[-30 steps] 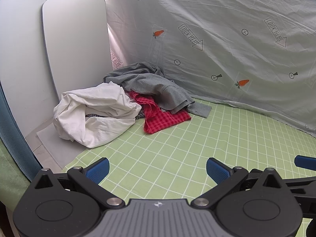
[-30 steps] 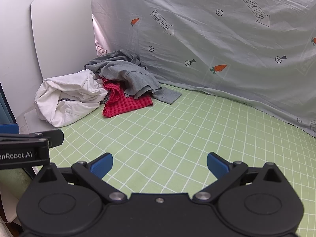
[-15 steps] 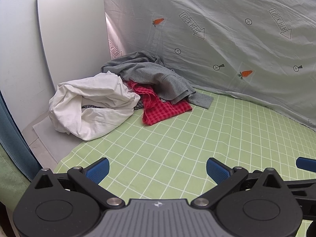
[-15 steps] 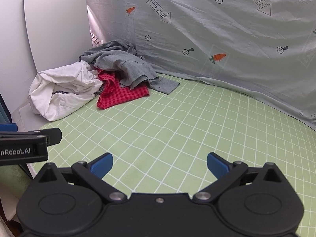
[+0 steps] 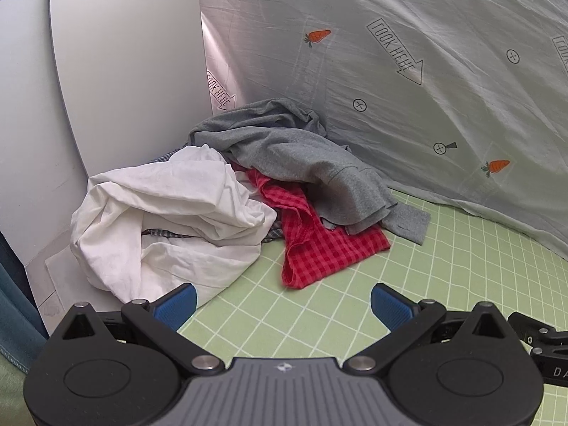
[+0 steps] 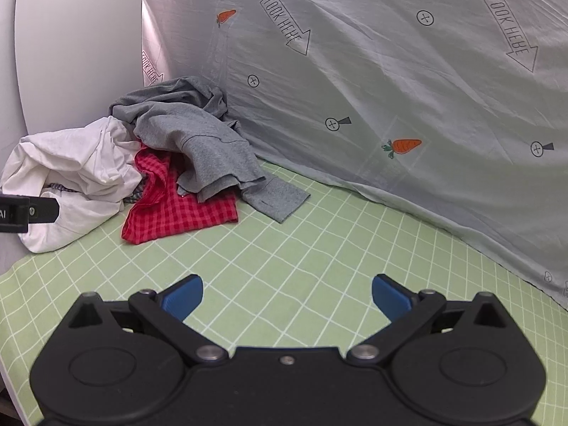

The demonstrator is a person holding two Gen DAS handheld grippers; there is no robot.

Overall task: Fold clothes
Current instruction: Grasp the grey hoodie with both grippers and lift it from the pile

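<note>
Your left tool [image 5: 282, 300] is open, its two blue fingertips spread wide and empty, hovering low over the green grid-patterned tabletop [image 5: 443, 284]. Your right tool [image 6: 287, 296] is open too, holding nothing, above a bare stretch of the same surface.

The clothes sit in a loose heap at the far left corner of the tabletop, where a white panel [image 5: 124, 71] leans upright against the pale printed sheet [image 5: 426, 106] that hangs along the far edge. A crumpled white garment [image 5: 170, 220] lies nearest the left edge, just ahead of your left tool's left fingertip [image 5: 175, 305]. A red checked garment [image 5: 319, 248] spreads flat beside it, toward the middle of the tabletop. A grey garment [image 5: 301, 156] is draped over the back of the red one, with one cuff [image 5: 408, 222] trailing out onto the green surface. A scrap of blue-checked fabric peeks out under the white folds.

In the right wrist view, part of your left tool's black body [image 6: 25, 211] shows at the left edge, in front of the white garment [image 6: 71, 163].
</note>
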